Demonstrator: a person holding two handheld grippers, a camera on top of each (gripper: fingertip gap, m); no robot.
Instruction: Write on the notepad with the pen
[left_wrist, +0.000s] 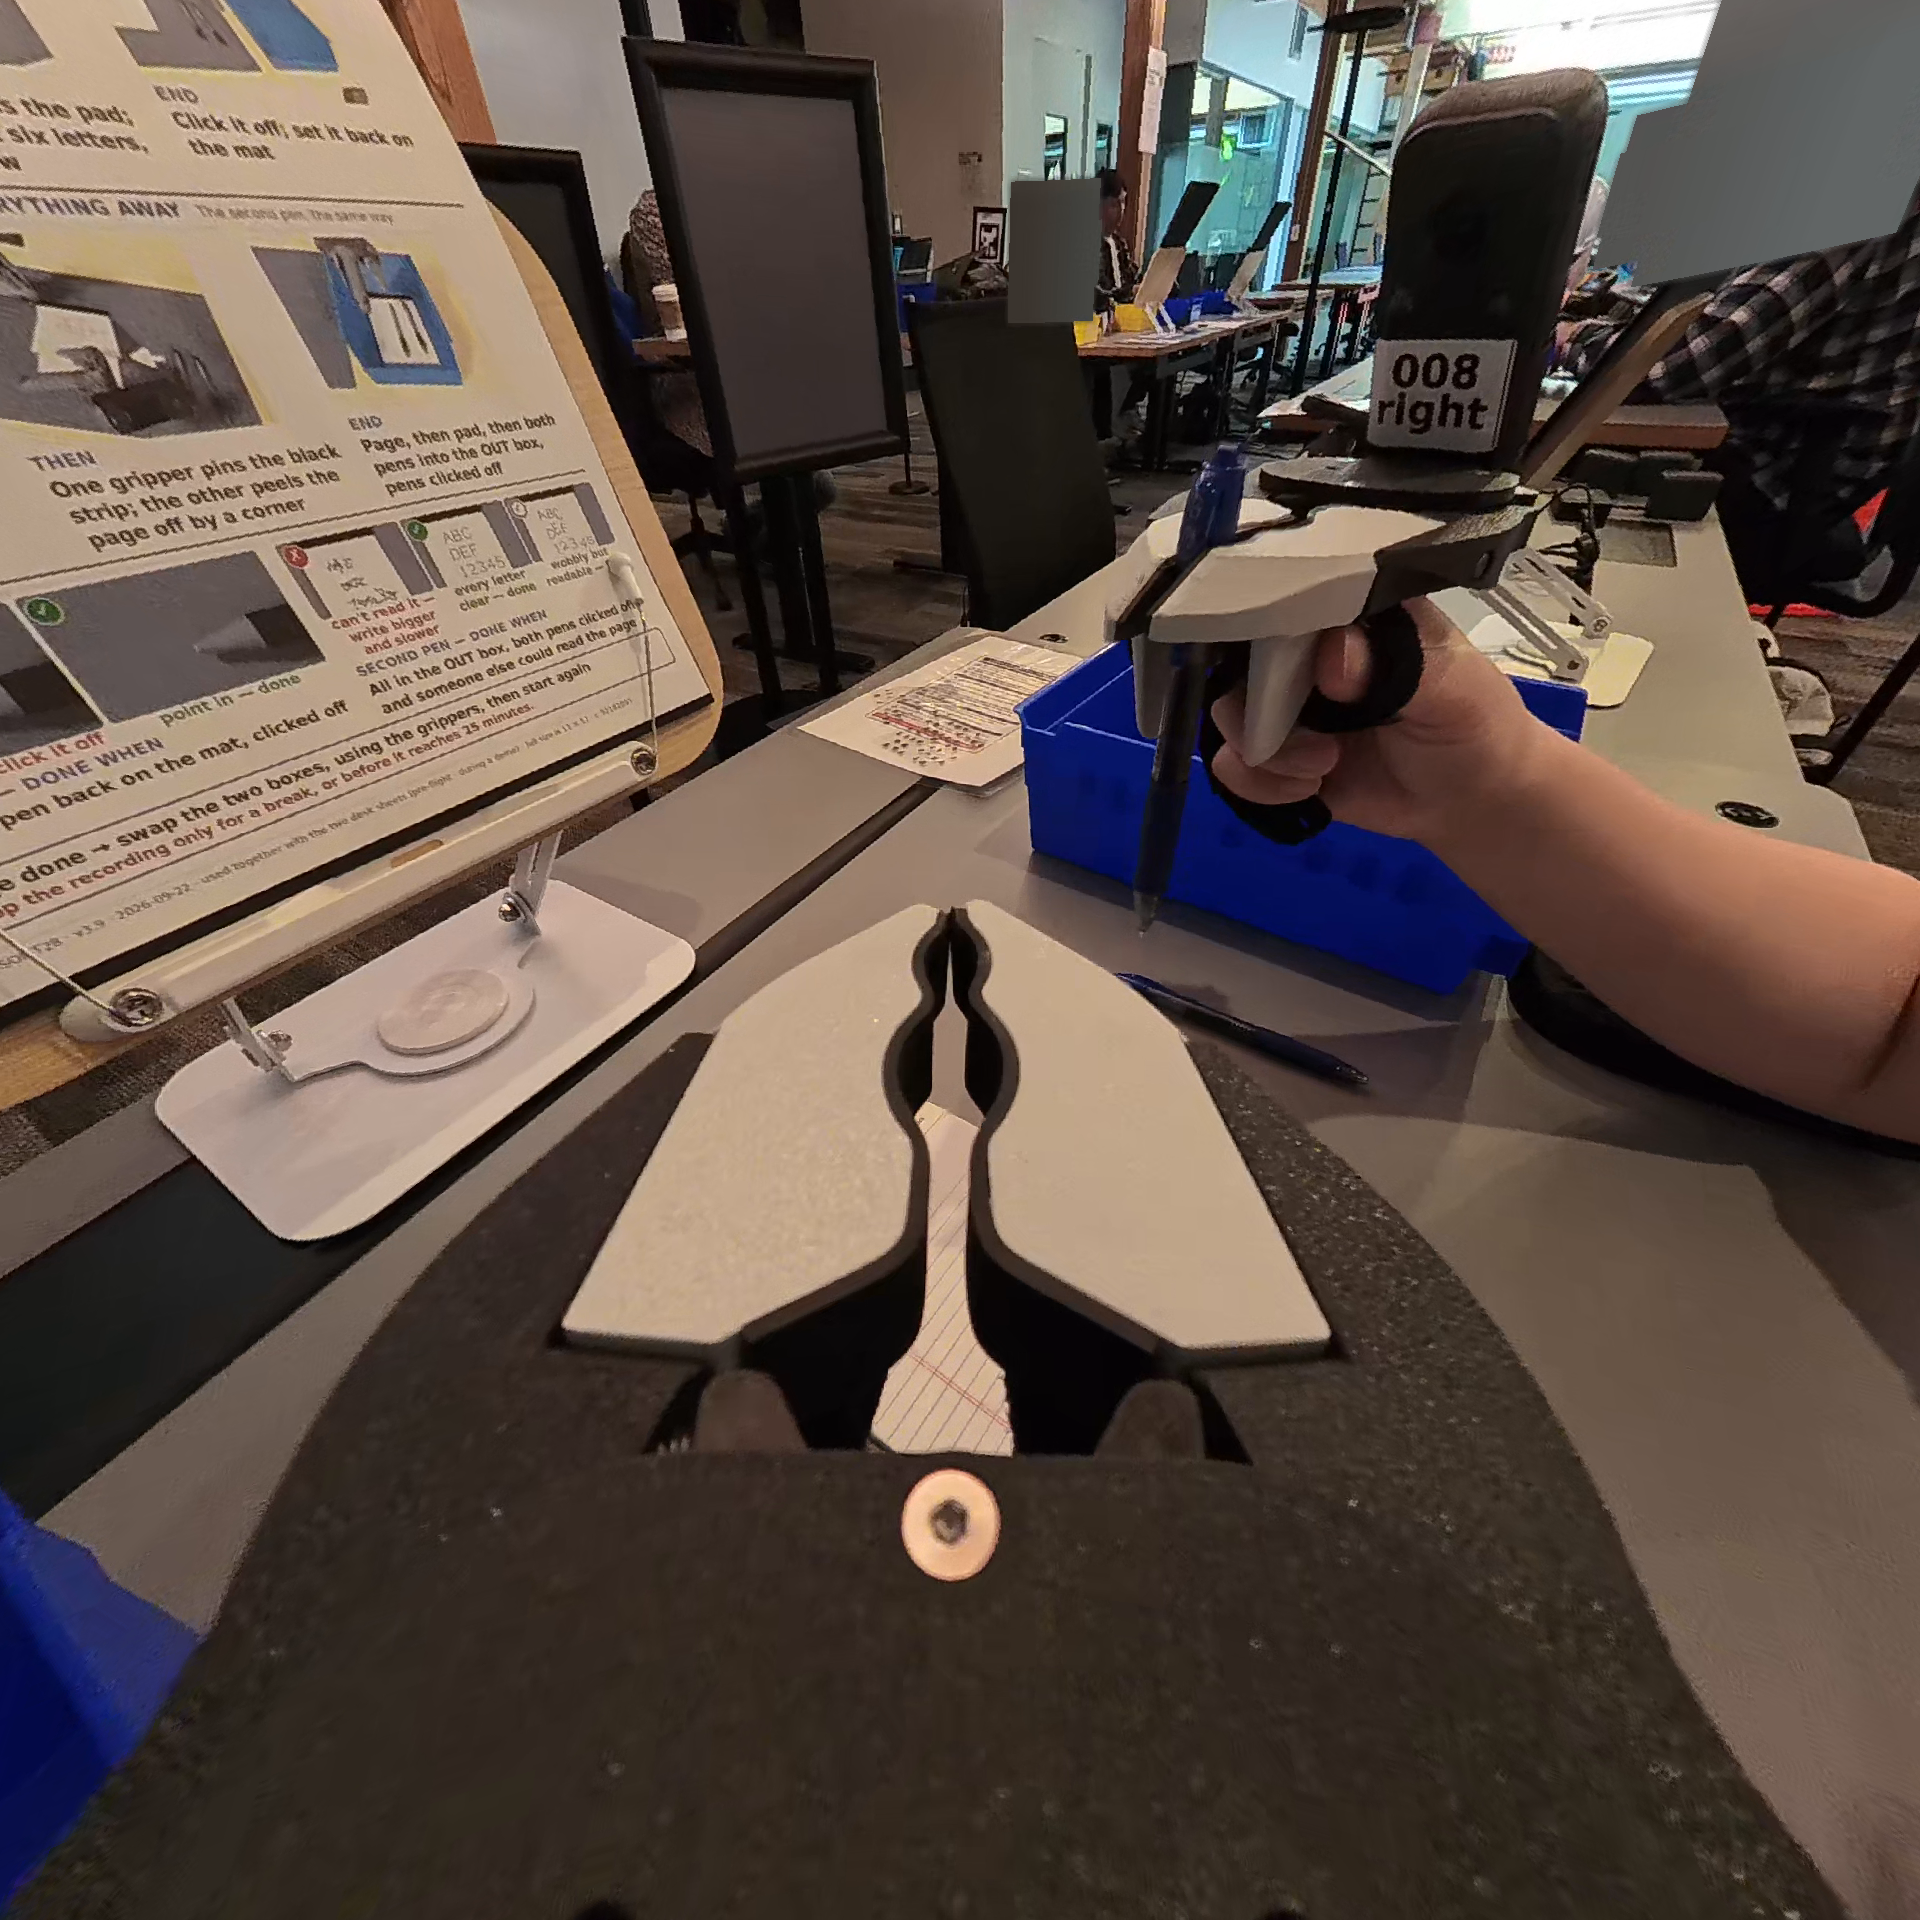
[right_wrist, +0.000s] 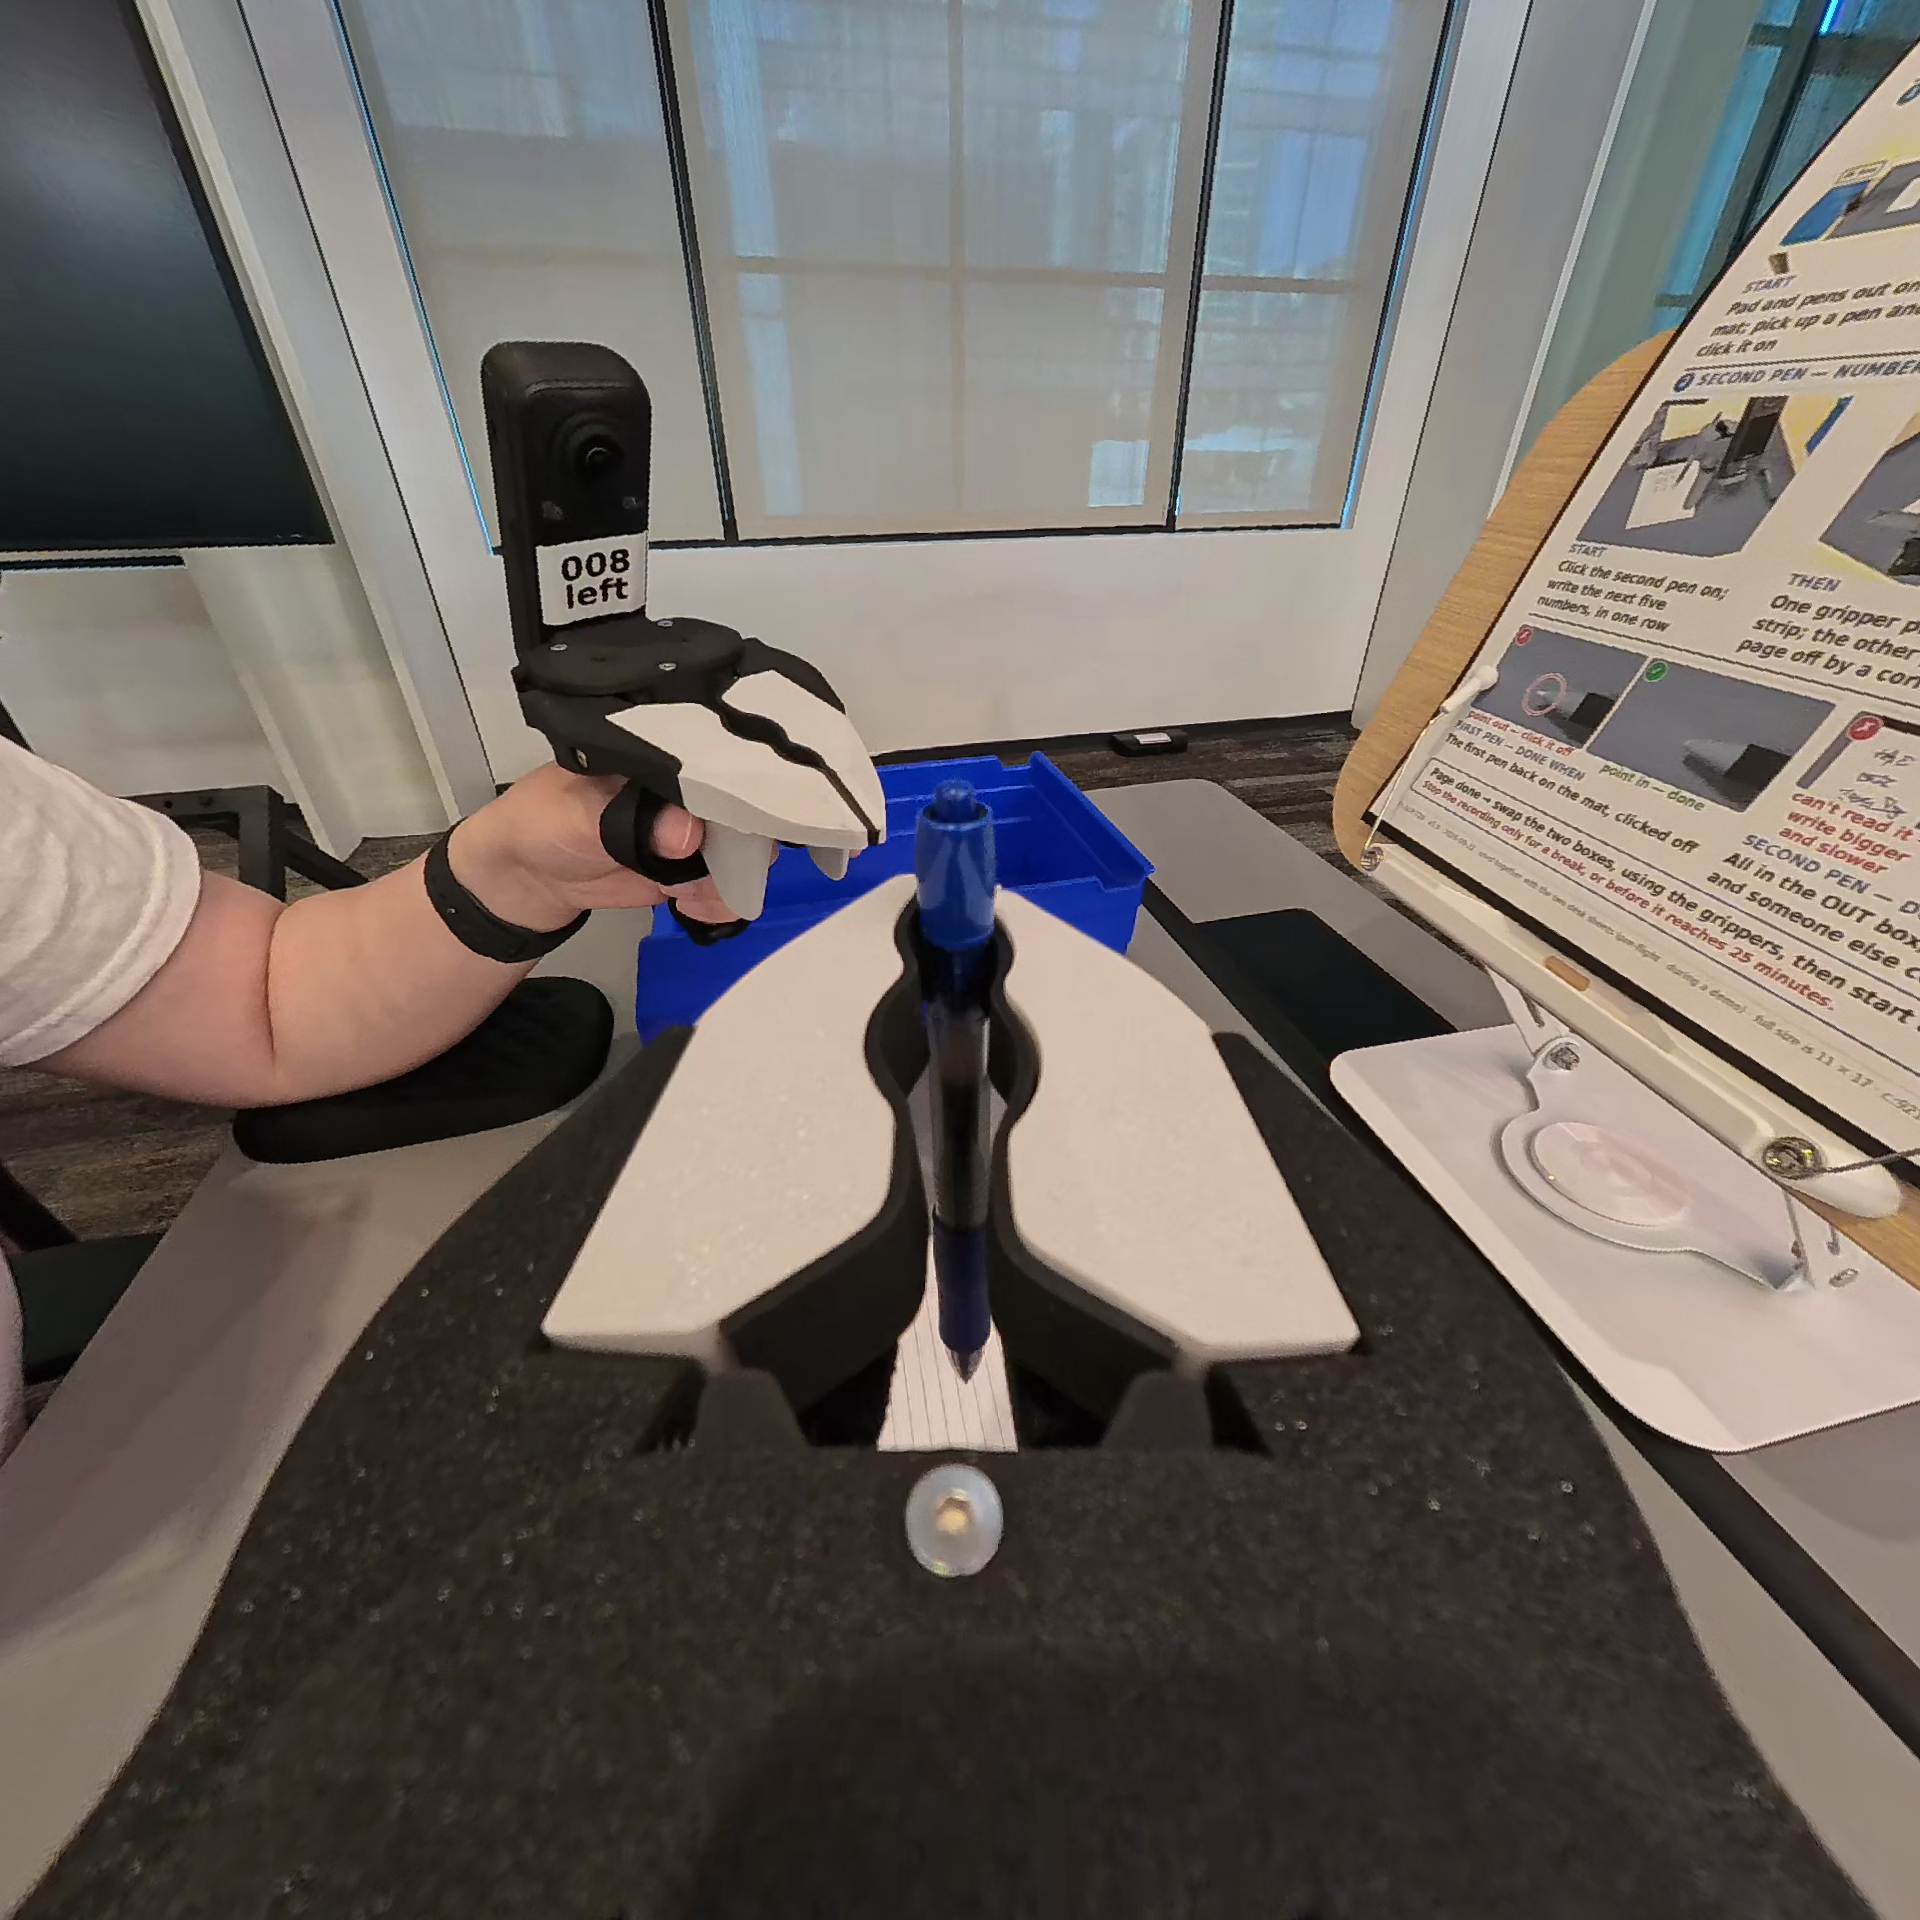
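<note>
The right gripper (right_wrist: 954, 935) clamps a blue pen (right_wrist: 956, 1091) upright, tip down over the lined notepad (right_wrist: 951, 1403) seen between its fingers, apparently poised to write. The left gripper (left_wrist: 951, 920) hovers above the same pad, fingers closed on nothing. A second pen (left_wrist: 1242, 1029) lies on the grey table (left_wrist: 1558, 1247) beside a blue bin (left_wrist: 1299, 862). Printed labels mark both grippers; an instruction sheet (left_wrist: 312, 416) stands propped alongside.

Each gripper, left (right_wrist: 847, 831) and right (left_wrist: 1143, 634), has two pale grey fingers with wavy black-lined inner edges on a black speckled body with one central screw (left_wrist: 949, 1524). An upright black camera (right_wrist: 566, 478) with a white label tops each. The person wears a white short sleeve (right_wrist: 83, 883) and a black wristband (right_wrist: 478, 914).
</note>
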